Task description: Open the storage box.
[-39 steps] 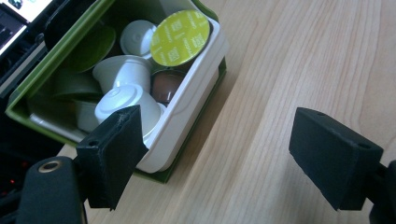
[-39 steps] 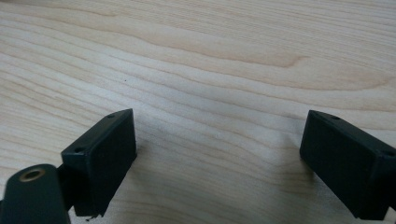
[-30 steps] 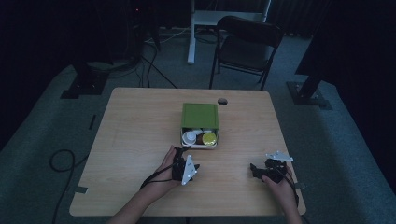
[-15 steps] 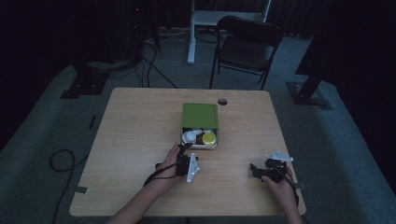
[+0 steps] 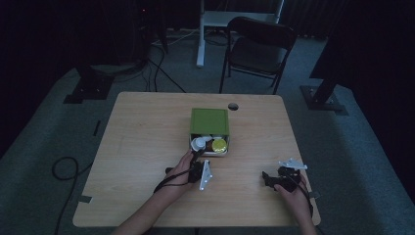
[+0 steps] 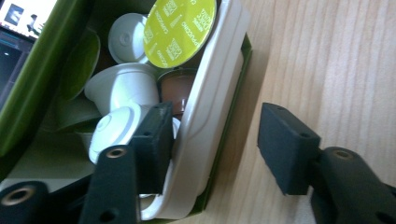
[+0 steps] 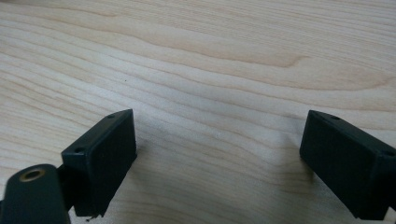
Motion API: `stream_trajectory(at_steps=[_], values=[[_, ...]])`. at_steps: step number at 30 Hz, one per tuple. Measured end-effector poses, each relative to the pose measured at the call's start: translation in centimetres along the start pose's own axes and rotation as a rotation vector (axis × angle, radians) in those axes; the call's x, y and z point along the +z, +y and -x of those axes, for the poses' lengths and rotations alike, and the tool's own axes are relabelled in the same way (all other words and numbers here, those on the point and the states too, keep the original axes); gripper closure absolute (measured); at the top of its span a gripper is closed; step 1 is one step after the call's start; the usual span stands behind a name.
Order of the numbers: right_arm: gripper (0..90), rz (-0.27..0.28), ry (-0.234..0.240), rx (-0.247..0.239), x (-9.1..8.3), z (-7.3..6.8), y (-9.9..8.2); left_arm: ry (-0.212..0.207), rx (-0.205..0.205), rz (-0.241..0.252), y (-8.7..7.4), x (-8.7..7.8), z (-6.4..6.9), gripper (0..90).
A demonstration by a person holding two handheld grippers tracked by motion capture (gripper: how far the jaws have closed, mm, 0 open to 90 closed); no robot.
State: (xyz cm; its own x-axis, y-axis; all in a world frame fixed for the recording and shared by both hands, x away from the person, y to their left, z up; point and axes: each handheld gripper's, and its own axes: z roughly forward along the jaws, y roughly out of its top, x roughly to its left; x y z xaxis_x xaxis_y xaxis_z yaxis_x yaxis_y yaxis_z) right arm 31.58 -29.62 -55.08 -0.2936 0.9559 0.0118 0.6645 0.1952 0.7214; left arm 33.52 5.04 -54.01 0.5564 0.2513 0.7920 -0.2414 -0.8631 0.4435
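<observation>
We've got a green box (image 5: 209, 121) near the middle of the table (image 5: 137, 137), lid half on, w/ a white tray (image 6: 212, 116) poking out of its near end. The tray holds little coffee pods. One pod w/ a yellow-green top (image 6: 180, 28) sits at the far end of the tray in the left gripper view. Next to it are white pods (image 6: 122, 86) and a brown one (image 6: 176, 86), all packed close together.

Our left gripper (image 6: 212, 140) is right at the tray's open end. One jaw is inside the tray, touching or almost touching a round white pod (image 6: 112, 128). The other jaw is outside, over bare wood. The tray's white wall and the box edge sit between the 2 jaws. The jaws have just been closing, but there's a gap between the outer jaw and the box, so they don't squeeze anything yet. In the high view the left gripper (image 5: 198, 159) pokes at the box's near-left corner, w/ our left hand (image 5: 182, 169) behind it.

Our right gripper (image 5: 269, 178) rests well apart, near the table's right front edge. In the right gripper view the right gripper (image 7: 217, 154) has its jaws wide apart w/ just wood between them, holding nothing.

Behind the table stands a dark folding chair (image 5: 259, 49). Cables (image 5: 63, 169) lie on the grey floor at the left.
</observation>
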Motion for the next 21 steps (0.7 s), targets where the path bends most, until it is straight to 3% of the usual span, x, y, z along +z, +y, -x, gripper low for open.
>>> stream_trajectory(at_steps=[2, 7, 9, 15, 18, 21], values=[[10.4, -0.001, 0.0, 0.001, 0.0, 0.0, 0.0, 0.003, 0.035, -0.005, 0.1, 0.1, -0.2, 53.2], [10.4, 0.0, 0.0, 0.0, 0.0, 0.0, 0.0, 0.01, 0.066, -0.006, 0.2, 0.4, -0.1, 55.1], [10.4, 0.0, 0.0, 0.001, 0.0, 0.0, 0.0, 0.024, 0.125, -0.013, 0.2, 0.8, 0.1, 55.1], [10.4, 0.0, 0.0, 0.0, 0.0, 0.0, 0.0, 0.054, 0.162, -0.053, 0.7, 1.1, 0.2, 61.2], [10.4, 0.0, 0.0, 0.001, 0.0, 0.0, 0.0, 0.061, 0.162, -0.06, 0.8, 1.1, 0.1, 68.4], [10.4, 0.0, 0.0, 0.001, 0.0, 0.0, 0.0, 0.056, 0.165, -0.066, 0.9, 1.0, 0.0, 69.0]])
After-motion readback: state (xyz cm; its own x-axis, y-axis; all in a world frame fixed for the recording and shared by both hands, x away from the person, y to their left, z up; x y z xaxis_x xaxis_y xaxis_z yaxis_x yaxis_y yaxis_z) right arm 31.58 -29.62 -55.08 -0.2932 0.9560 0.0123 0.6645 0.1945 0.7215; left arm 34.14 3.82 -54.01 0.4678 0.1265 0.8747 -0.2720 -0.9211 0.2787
